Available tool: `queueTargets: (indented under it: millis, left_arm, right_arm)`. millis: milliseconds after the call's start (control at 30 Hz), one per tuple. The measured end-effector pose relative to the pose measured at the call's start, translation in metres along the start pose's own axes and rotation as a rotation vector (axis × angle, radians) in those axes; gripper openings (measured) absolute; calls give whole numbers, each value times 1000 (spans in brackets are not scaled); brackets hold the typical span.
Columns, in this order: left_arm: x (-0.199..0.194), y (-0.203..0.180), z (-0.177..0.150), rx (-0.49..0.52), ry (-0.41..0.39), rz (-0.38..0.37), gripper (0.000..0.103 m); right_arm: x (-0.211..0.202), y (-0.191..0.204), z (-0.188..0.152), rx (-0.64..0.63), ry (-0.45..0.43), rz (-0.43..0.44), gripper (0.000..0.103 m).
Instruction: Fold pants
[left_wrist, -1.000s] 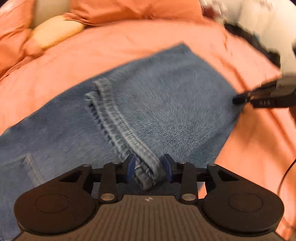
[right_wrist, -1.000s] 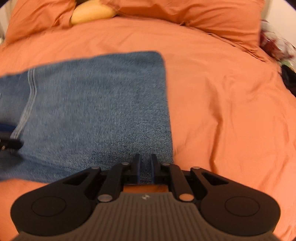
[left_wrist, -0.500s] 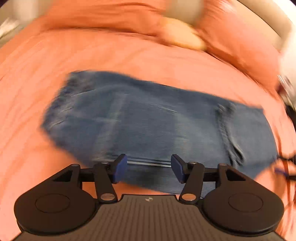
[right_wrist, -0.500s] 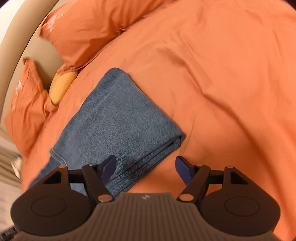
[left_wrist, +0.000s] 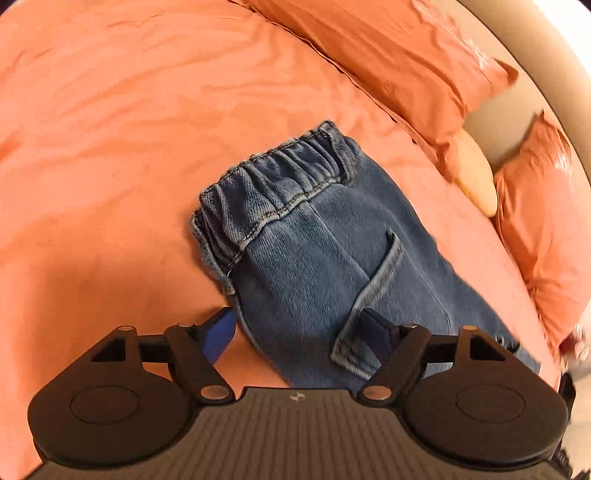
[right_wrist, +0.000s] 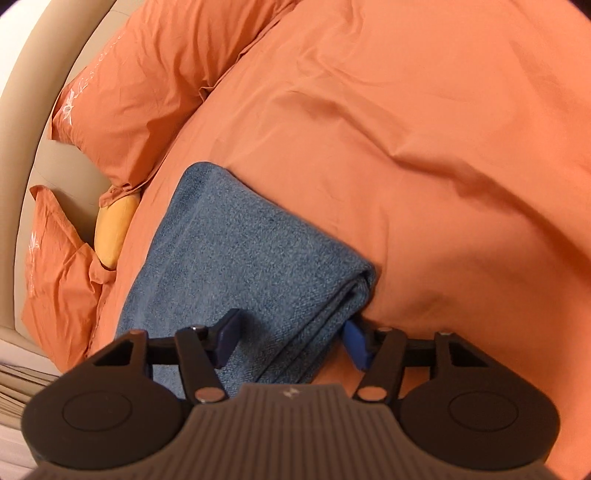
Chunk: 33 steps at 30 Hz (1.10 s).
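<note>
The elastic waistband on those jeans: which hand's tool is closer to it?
Left. The left tool sits open just below the waistband, over the pocket end. The right tool straddles the folded edge; no waistband shows there.

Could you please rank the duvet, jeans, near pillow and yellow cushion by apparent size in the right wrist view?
1. Duvet
2. Jeans and near pillow: look alike, and the jeans are nearer the camera, so unranked
3. Yellow cushion

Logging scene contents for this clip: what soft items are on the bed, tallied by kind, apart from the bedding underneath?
Folded blue denim pants: 1
Orange pillows: 2
Yellow cushion between the pillows: 1
Total: 4
</note>
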<state>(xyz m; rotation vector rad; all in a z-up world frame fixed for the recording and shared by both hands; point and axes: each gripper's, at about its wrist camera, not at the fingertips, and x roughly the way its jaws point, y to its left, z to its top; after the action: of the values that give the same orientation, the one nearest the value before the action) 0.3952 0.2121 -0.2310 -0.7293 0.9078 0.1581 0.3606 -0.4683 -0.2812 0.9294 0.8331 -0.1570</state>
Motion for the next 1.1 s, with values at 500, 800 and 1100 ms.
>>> queueTargets:
  millis: [500, 800, 1100]
  left_arm:
    - [-28, -56, 14, 224, -38, 114, 55]
    - [-103, -62, -11, 372, -58, 92, 54]
    - [-138, -4, -60, 406, 44, 83, 53]
  right_arm:
    - [-84, 71, -17, -168, -158, -11, 10]
    - [-191, 60, -91, -191, -194, -10, 10]
    - [-257, -43, -194, -25, -105, -74, 10]
